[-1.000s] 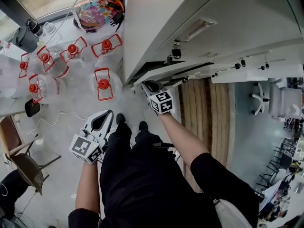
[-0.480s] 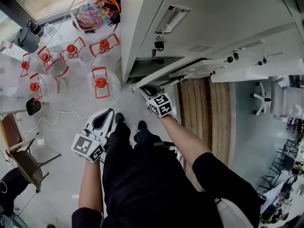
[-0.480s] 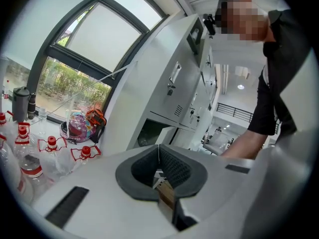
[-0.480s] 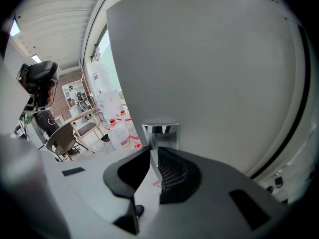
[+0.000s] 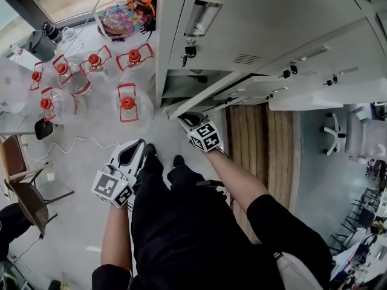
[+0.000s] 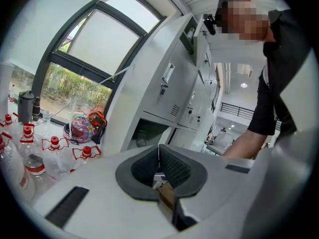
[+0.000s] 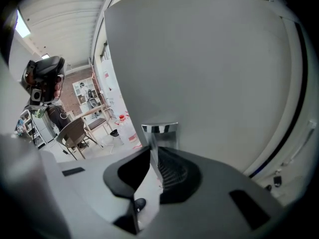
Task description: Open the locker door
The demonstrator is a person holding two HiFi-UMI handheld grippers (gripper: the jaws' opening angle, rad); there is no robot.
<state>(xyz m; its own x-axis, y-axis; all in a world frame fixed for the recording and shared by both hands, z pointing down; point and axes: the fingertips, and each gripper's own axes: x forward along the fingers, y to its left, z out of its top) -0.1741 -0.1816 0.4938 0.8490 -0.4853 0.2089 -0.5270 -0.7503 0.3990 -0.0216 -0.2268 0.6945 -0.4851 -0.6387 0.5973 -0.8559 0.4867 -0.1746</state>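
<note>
**Head view.** The person is standing on a pale grey floor (image 5: 72, 234) in front of one bank of grey lockers (image 5: 272, 17). The right gripper (image 5: 186, 117) is reaching the free edge of the locker door (image 5: 211, 91). This door is standing partly open at the bank's left end, under a closed door. The left gripper (image 5: 134, 150) is hanging over the floor beside the person's shoes, touching nothing. Six clear bottles (image 5: 128, 104) with red caps are standing on the floor off the bank's left side, toward the window. One colourful bag (image 5: 118, 18) is lying at the floor's window edge. One brown chair (image 5: 27, 201) is standing at the floor's lower left. A strip of wooden boards (image 5: 266, 138) is running along the foot of the lockers.

**Left gripper view.** The left gripper's (image 6: 159, 156) dark pads are meeting with nothing between them. Beyond them, the open compartment (image 6: 149, 133) is showing dark. At least five red-capped bottles (image 6: 55, 144) are standing below a large window (image 6: 89, 49).

**Right gripper view.** The right gripper (image 7: 155, 156) is pinching the door's thin chrome-topped handle (image 7: 159, 128). The grey door face (image 7: 199, 59) is filling most of the frame. Behind, a brick-walled room is showing one chair (image 7: 75, 133).
</note>
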